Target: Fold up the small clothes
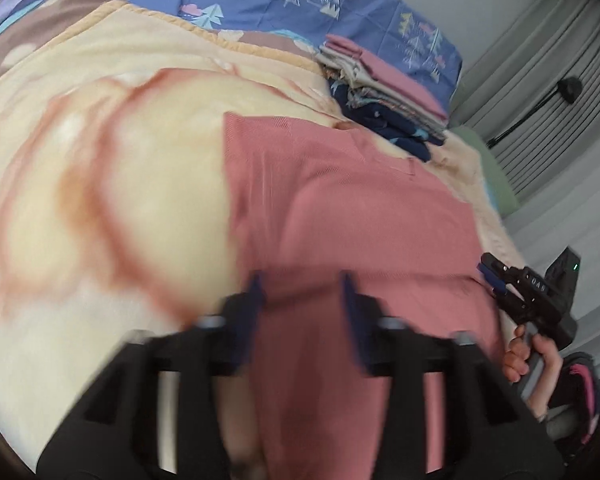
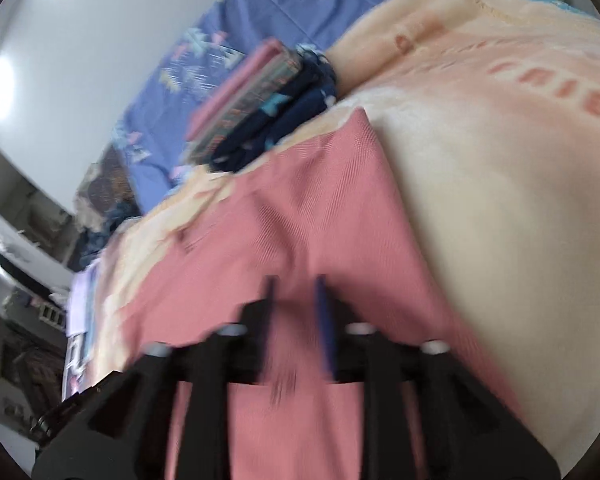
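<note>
Nearest the lens: my left gripper (image 1: 302,292), jaws parted wide with only pink cloth showing behind the gap, nothing pinched between them
Right gripper (image 2: 296,300): jaws apart by a narrower gap, and I see no fold of cloth caught in it; blur keeps me from saying whether the tips brush the fabric
Task's thing: the pink garment (image 1: 360,208) lies spread flat on the cream blanket (image 1: 112,184) of the bed, directly under and ahead of both pairs of jaws
Landmark: everything below is placed against the pink garment
Long axis: as I read it, the garment runs lengthwise away from me, from the near edge under the jaws to a squared far corner
Which hand is nearer: I judge both equally near, the left over the garment's left half, the right at its right edge, where the person's hand (image 1: 536,364) grips the handle
Coming move: I judge it turns on the near hem lying just below the jaws, so a short drop and close would take it for the next fold toward the far end
Folded stack (image 1: 384,92): beyond the garment's far right corner, near it but apart; pink, striped and navy pieces
Left view only: shows the right gripper from outside and a curtain past the garment's right side
Right view only: shows the weave of the garment, pink lettering on the blanket to its right and room clutter off its left
</note>
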